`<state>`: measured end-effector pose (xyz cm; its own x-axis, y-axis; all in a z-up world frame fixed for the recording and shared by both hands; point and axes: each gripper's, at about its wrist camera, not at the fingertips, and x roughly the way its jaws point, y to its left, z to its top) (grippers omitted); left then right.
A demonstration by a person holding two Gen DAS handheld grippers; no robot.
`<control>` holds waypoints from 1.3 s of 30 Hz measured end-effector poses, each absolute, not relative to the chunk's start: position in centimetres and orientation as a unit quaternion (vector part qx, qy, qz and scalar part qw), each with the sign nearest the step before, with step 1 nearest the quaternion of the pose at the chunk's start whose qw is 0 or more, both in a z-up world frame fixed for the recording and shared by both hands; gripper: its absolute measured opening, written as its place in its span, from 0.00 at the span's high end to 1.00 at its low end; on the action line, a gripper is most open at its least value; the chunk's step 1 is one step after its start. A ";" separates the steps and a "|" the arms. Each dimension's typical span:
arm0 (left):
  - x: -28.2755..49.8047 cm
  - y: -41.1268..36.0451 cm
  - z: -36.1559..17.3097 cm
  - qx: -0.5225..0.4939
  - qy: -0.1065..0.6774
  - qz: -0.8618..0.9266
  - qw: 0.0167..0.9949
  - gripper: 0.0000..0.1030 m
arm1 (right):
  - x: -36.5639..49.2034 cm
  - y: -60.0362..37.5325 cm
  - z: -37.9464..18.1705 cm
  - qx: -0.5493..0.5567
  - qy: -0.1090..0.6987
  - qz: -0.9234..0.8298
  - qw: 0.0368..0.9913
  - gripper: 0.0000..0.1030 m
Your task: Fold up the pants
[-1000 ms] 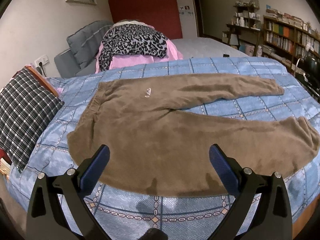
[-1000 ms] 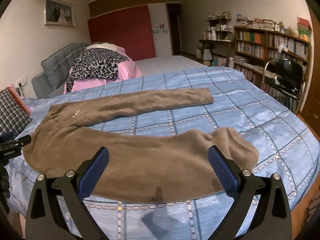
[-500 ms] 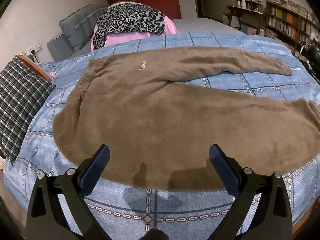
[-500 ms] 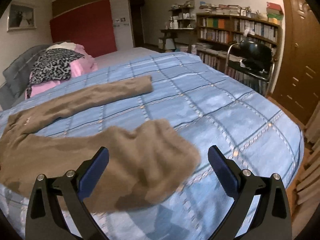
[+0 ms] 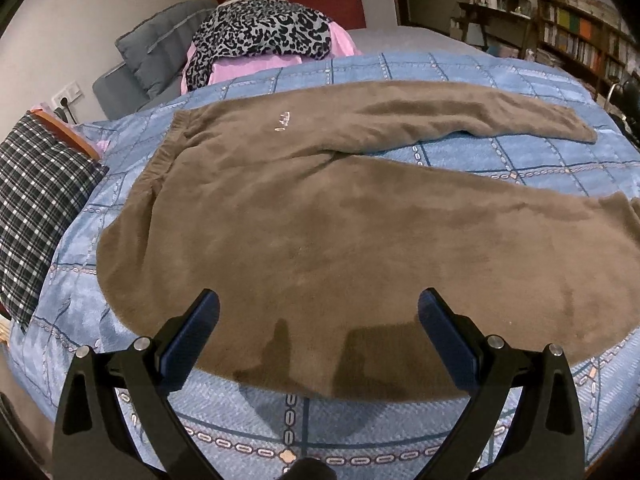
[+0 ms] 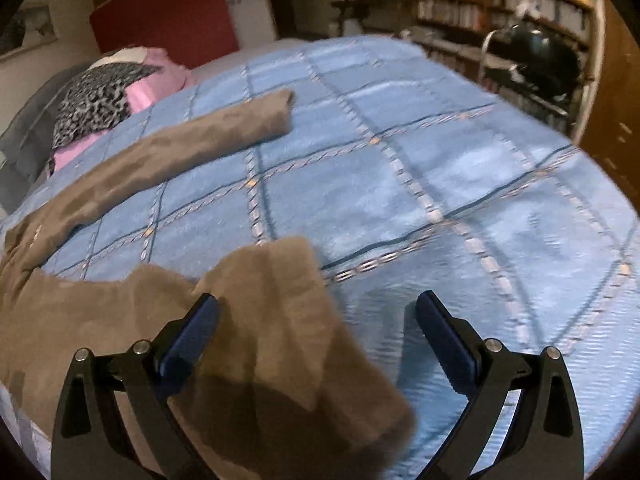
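Brown fleece pants lie spread flat on the blue patterned bedspread, waistband at the left, both legs running to the right. My left gripper hangs open just above the near leg's front edge, with nothing between its blue fingers. In the right wrist view the near leg's cuff end lies under my right gripper, which is open and empty over the cuff. The far leg stretches toward the upper left.
A plaid pillow lies at the bed's left edge. Leopard-print and pink clothes are piled by a grey cushion at the back. Bookshelves and a black chair stand to the right of the bed.
Both grippers have dropped closer to the pants. The right one has swung right and down over the near leg's cuff. Both stay open.
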<state>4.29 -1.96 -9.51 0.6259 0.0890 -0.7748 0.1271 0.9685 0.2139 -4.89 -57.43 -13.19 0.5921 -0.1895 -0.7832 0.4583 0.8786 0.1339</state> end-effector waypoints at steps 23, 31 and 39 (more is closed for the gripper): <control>8.9 -1.1 -14.4 0.130 0.469 0.016 0.874 0.03 | -5.7 -57.0 -12.0 0.115 0.403 -0.265 0.868 0.82; 9.3 0.0 -15.6 0.122 0.477 0.023 0.870 0.03 | -6.1 -51.2 -8.8 0.104 0.369 -0.178 0.906 0.49; 10.2 2.6 -16.3 0.104 0.479 0.037 0.871 0.02 | -4.8 -50.3 -13.2 0.107 0.418 -0.171 0.886 0.49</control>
